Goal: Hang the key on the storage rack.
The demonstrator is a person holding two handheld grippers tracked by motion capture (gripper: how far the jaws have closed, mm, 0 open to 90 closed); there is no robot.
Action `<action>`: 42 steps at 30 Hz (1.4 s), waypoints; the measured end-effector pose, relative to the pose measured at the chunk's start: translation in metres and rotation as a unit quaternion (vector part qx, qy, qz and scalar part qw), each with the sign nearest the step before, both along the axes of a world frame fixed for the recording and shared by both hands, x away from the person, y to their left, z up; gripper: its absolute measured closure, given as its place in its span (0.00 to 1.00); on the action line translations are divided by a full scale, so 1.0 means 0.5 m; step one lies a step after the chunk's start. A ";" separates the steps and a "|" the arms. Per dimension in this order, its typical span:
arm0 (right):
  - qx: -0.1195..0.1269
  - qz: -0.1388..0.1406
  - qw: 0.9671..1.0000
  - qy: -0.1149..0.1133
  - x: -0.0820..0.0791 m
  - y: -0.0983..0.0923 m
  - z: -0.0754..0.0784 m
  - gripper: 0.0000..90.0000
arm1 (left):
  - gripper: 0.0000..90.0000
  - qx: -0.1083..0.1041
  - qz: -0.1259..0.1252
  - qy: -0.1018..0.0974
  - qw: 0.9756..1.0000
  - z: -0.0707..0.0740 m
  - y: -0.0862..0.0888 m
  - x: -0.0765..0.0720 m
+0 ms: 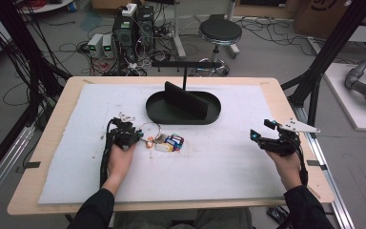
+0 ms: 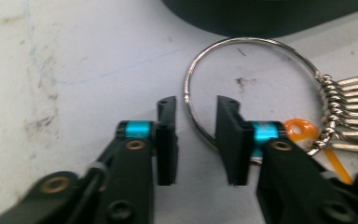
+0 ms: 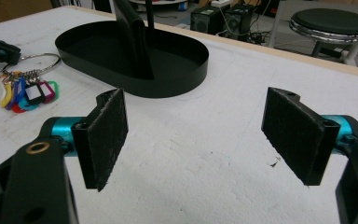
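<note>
Left gripper point(image 2: 196, 140) low on white mat, jaws part-closed around thin silver wire key ring point(image 2: 200, 70) without pressing it, ring just before black oval tray point(image 1: 183, 109), right gripper point(image 3: 200, 135) wide open, well right of tray.

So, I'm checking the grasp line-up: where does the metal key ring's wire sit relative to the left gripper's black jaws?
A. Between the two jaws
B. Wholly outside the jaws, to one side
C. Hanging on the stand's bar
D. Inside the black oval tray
A: in the left gripper view the wire of the large silver metal key ring passes through the gap between the left gripper's jaws.
</note>
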State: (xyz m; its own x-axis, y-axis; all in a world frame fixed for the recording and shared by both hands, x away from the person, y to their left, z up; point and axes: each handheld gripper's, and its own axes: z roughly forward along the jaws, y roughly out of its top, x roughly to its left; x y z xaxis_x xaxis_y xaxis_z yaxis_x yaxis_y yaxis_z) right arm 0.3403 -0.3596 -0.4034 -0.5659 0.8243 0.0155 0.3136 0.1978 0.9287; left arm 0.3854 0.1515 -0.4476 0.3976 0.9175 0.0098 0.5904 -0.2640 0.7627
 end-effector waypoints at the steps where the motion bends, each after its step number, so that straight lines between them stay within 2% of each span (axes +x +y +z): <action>1: 0.000 0.000 1.000 0.000 0.000 0.001 0.000 0.25 | 0.88 0.007 -0.003 -0.003 1.000 0.000 -0.003 -0.002; 2: 0.000 0.001 1.000 0.000 0.001 0.001 0.000 0.25 | 0.90 0.012 -0.010 -0.007 1.000 0.000 -0.005 -0.004; 4: 0.000 0.002 1.000 0.000 0.000 0.002 0.000 0.26 | 0.93 0.000 -0.021 -0.008 1.000 0.001 -0.003 -0.007; 5: 0.000 0.004 1.000 -0.001 -0.001 0.003 0.000 0.26 | 1.00 -0.016 -0.032 -0.013 0.999 0.003 0.002 -0.010; 7: 0.000 0.004 1.000 -0.001 -0.001 0.002 0.001 0.26 | 1.00 -0.060 -0.054 0.003 0.997 0.000 0.006 -0.010; 8: 0.000 0.004 1.000 -0.002 0.000 0.002 0.000 0.26 | 1.00 -0.065 -0.065 0.008 0.996 -0.002 0.003 -0.012; 10: 0.000 0.003 1.000 -0.003 0.000 0.001 0.001 0.26 | 1.00 -0.041 -0.078 0.003 0.996 -0.003 -0.008 -0.018; 11: 0.001 0.003 1.000 -0.003 -0.001 0.000 0.001 0.26 | 1.00 -0.034 -0.070 -0.003 0.997 -0.002 -0.012 -0.021; 12: 0.002 0.002 1.000 -0.002 -0.002 0.000 0.001 0.26 | 0.97 -0.030 -0.054 -0.013 0.998 0.001 -0.014 -0.023; 13: 0.002 0.001 1.000 -0.004 -0.002 -0.001 0.002 0.26 | 0.85 -0.024 -0.032 -0.019 0.999 0.003 -0.014 -0.024; 15: 0.002 0.000 1.000 -0.003 -0.002 -0.002 0.002 0.26 | 0.75 -0.021 -0.004 -0.019 1.000 0.006 -0.010 -0.024; 16: 0.002 0.000 1.000 -0.003 -0.002 -0.002 0.001 0.26 | 0.70 -0.017 0.005 -0.012 1.000 0.006 -0.008 -0.024; 18: 0.001 0.000 1.000 -0.003 -0.001 -0.003 0.001 0.26 | 0.69 -0.019 0.003 0.011 1.000 0.001 -0.008 -0.023; 21: 0.002 0.001 1.000 -0.003 -0.001 -0.002 0.001 0.26 | 0.71 -0.003 -0.003 0.003 1.000 -0.001 -0.019 -0.024; 22: 0.001 0.002 1.000 -0.003 -0.001 -0.002 0.001 0.26 | 0.76 0.003 -0.014 0.003 1.000 0.000 -0.019 -0.024; 23: 0.001 0.003 1.000 -0.002 -0.001 -0.001 0.001 0.26 | 0.81 0.000 -0.017 0.001 1.000 -0.001 -0.021 -0.025; 26: 0.000 0.006 1.000 -0.005 -0.001 0.002 0.001 0.26 | 0.94 -0.019 -0.046 0.000 0.999 0.006 -0.017 -0.030; 27: 0.000 0.007 1.000 -0.003 0.000 0.004 0.001 0.26 | 1.00 -0.038 -0.069 0.014 0.997 0.004 -0.017 -0.030; 28: 0.000 0.007 1.000 -0.003 0.000 0.004 0.001 0.26 | 1.00 -0.049 -0.076 0.024 0.996 0.001 -0.022 -0.032; 30: 0.000 0.009 1.000 -0.001 0.000 0.005 0.000 0.26 | 1.00 -0.027 -0.087 0.011 0.996 0.001 -0.032 -0.039; 32: 0.000 0.009 1.000 -0.001 0.000 0.005 0.001 0.26 | 0.98 -0.031 -0.080 0.009 0.996 0.002 -0.032 -0.038; 34: -0.001 0.009 1.000 -0.004 0.000 0.005 0.001 0.26 | 0.84 -0.038 -0.067 0.003 0.997 0.001 -0.027 -0.033; 35: -0.001 0.009 1.000 -0.004 0.000 0.004 0.001 0.26 | 0.82 -0.040 -0.061 0.001 0.997 0.000 -0.026 -0.030; 37: 0.000 0.008 1.000 -0.002 0.000 0.003 0.000 0.26 | 0.77 -0.031 -0.045 -0.011 0.998 0.000 -0.023 -0.026; 40: 0.000 0.007 1.000 -0.002 0.001 0.002 0.000 0.26 | 0.69 -0.002 -0.029 -0.026 0.999 0.005 -0.022 -0.012; 42: 0.001 0.008 1.000 -0.001 0.001 0.003 -0.001 0.26 | 0.69 -0.003 -0.028 -0.032 0.999 0.006 -0.020 -0.001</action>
